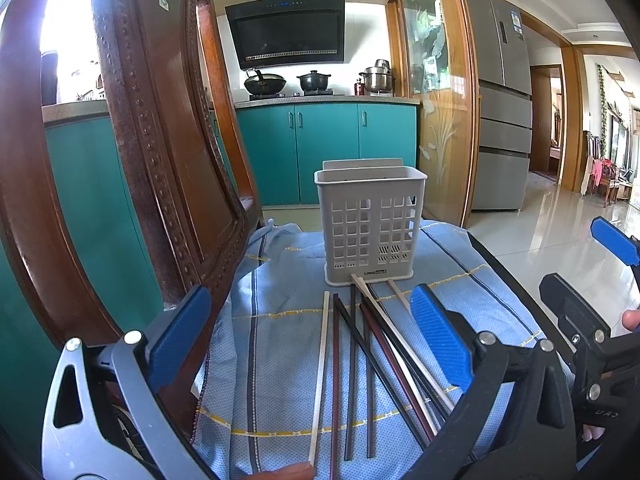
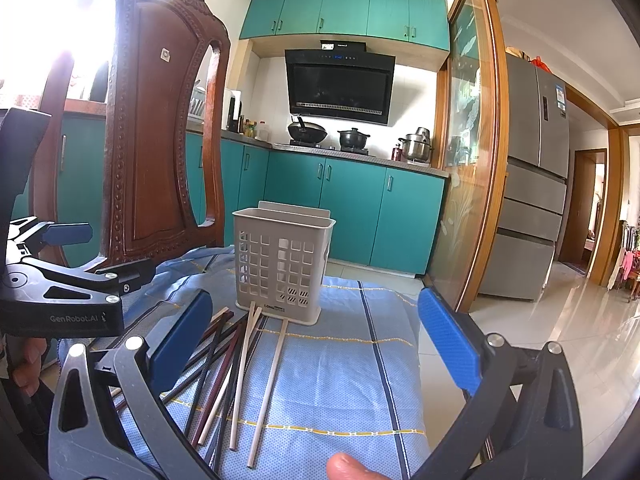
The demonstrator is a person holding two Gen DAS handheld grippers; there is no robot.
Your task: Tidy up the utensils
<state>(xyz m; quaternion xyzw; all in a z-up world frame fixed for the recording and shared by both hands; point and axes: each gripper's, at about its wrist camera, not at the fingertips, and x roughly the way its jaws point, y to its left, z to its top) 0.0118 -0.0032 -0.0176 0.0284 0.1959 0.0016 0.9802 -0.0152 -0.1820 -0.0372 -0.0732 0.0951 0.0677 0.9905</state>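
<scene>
In the left wrist view, the left gripper [image 1: 316,340] hovers low over a light blue woven cloth [image 1: 276,360] with dark stripes and yellow stitched lines, its jaws spread wide and holding nothing; the blue, ribbed rubber pads [image 1: 440,336] sit on dark and grey metal arms. Between the fingers lies a loose fan of slim straight chopsticks [image 1: 368,360], some pale wood, some dark red-brown, some black, their far tips close to or touching the base of a grey plastic utensil basket [image 1: 370,226]. That basket is a tall rectangular box with a grid of square holes in its front wall and a raised back panel, standing upright on the cloth. A carved dark wooden chair back [image 1: 160,140] with a beaded edge rises at the left. At the right edge the right gripper [image 1: 600,272] shows in part, held well apart from the chopsticks. In the right wrist view, the right gripper [image 2: 316,344] is likewise wide open and empty above the cloth [image 2: 352,360]. The chopsticks [image 2: 236,368] lie left of centre, partly under its left finger, one pale stick apart from the bundle. The basket [image 2: 280,264] stands just beyond them. The left gripper [image 2: 60,280], black and angular, enters from the left, beside the chair back [image 2: 160,120].
</scene>
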